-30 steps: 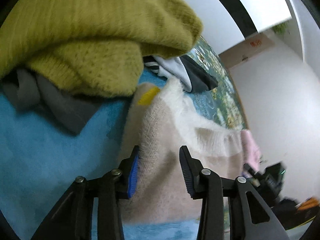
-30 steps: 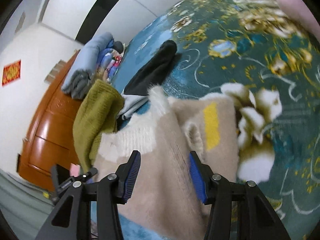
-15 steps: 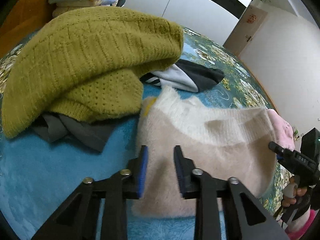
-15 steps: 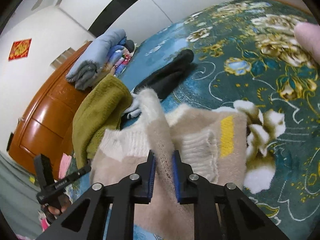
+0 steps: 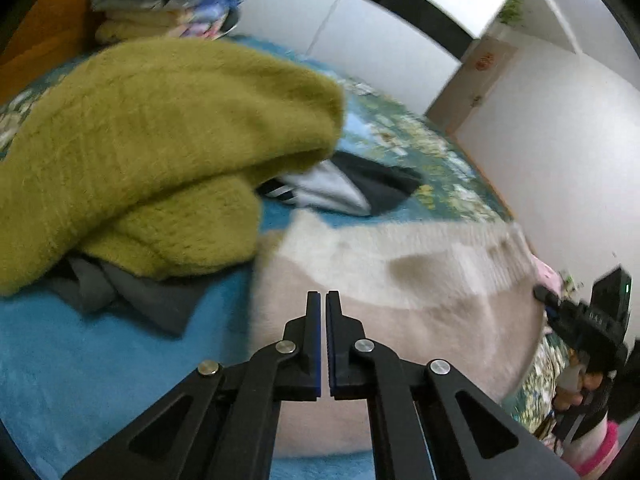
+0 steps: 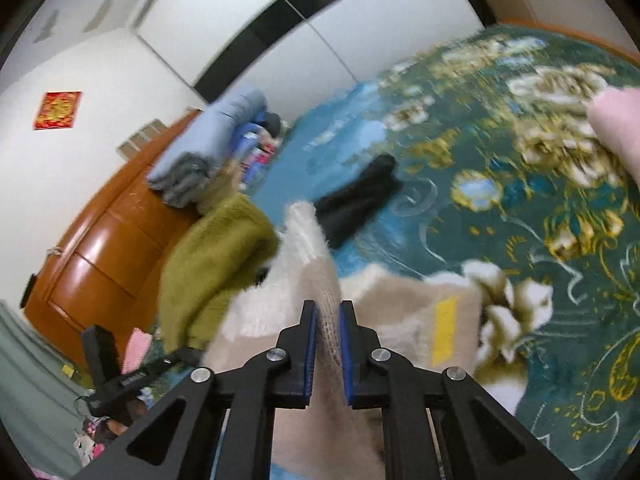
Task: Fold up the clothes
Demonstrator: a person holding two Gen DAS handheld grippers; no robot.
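The beige sweater [image 5: 420,304] lies on the bed [image 6: 500,200], just right of the olive sweater [image 5: 160,140]. The right gripper [image 6: 327,316] pinches a raised fold of it. The left gripper [image 5: 323,300] has its fingers closed, whether on fabric I cannot tell.

Home bedroom, floral bedspread [image 6: 520,184], wooden headboard [image 6: 100,248], wardrobe [image 6: 280,32]

The left gripper [image 5: 323,300] has its two fingers pressed almost together, with only a thin gap between the blue pads. The right gripper [image 6: 327,312] has its fingers closed on a raised fold of the beige sweater [image 6: 320,264], pinching it
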